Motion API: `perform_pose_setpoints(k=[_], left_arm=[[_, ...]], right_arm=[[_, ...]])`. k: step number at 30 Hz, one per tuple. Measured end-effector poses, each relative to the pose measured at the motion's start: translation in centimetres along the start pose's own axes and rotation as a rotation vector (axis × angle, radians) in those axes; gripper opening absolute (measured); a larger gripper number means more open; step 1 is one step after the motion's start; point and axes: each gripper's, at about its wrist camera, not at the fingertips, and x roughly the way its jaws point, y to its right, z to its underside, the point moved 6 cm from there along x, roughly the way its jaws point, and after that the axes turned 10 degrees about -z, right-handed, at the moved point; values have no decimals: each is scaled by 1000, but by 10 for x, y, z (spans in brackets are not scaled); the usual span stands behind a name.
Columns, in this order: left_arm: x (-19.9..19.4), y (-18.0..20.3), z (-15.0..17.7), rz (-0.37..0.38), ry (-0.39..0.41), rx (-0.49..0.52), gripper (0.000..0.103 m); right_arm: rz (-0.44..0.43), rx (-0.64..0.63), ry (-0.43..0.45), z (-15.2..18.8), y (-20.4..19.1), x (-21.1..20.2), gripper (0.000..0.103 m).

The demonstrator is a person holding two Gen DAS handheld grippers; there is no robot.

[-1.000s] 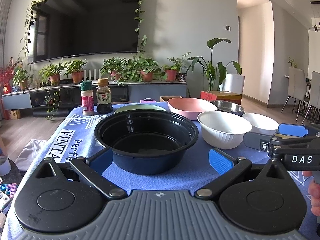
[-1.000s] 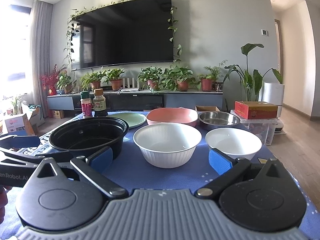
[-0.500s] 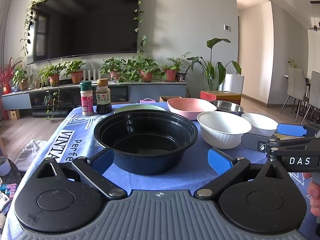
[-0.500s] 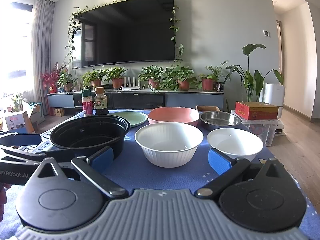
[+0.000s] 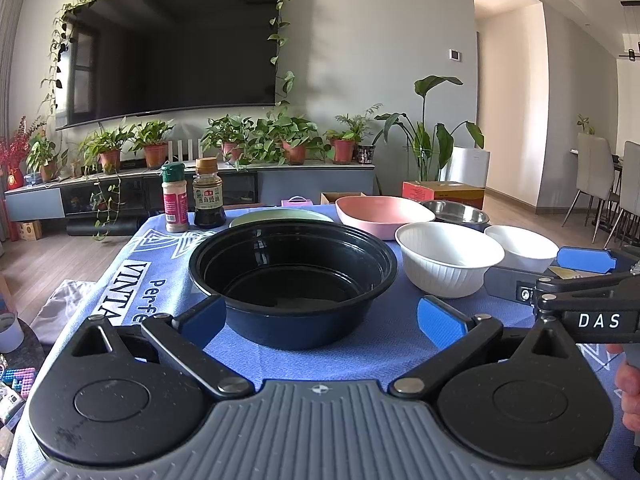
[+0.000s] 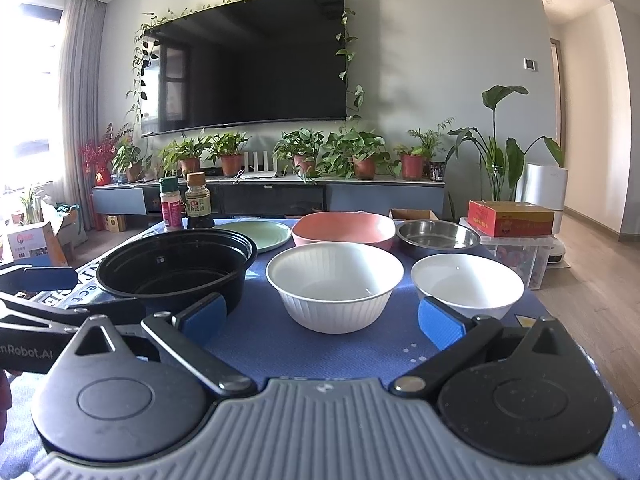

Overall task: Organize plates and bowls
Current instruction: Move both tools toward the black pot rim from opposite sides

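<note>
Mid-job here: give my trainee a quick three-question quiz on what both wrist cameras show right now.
1. True or false: the left gripper is shut on the round black plastic bowl.
2. What sits directly behind the ribbed white bowl: A) pink bowl, B) steel bowl, C) green plate?
3. How many bottles stand at the blue tablecloth's far left corner?

Key: 1 false, fingers wide open; 2 A; 3 two.

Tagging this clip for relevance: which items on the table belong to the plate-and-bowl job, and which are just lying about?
Job: black bowl, ribbed white bowl, smooth white bowl, pink bowl, steel bowl, green plate.

Lying about: spice shaker, sauce bottle.
</note>
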Motion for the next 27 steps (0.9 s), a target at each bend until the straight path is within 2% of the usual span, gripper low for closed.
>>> perform_pose_setpoints(k=[18,27], left_arm=[[3,-5,-1,17,-10,-25,102],[4,-31,-10,-3,-2,-121,102]], right_arm=[[-12,49,6,-3,-2,-2,103],[-51,145,14,-10,-5,3,103]])
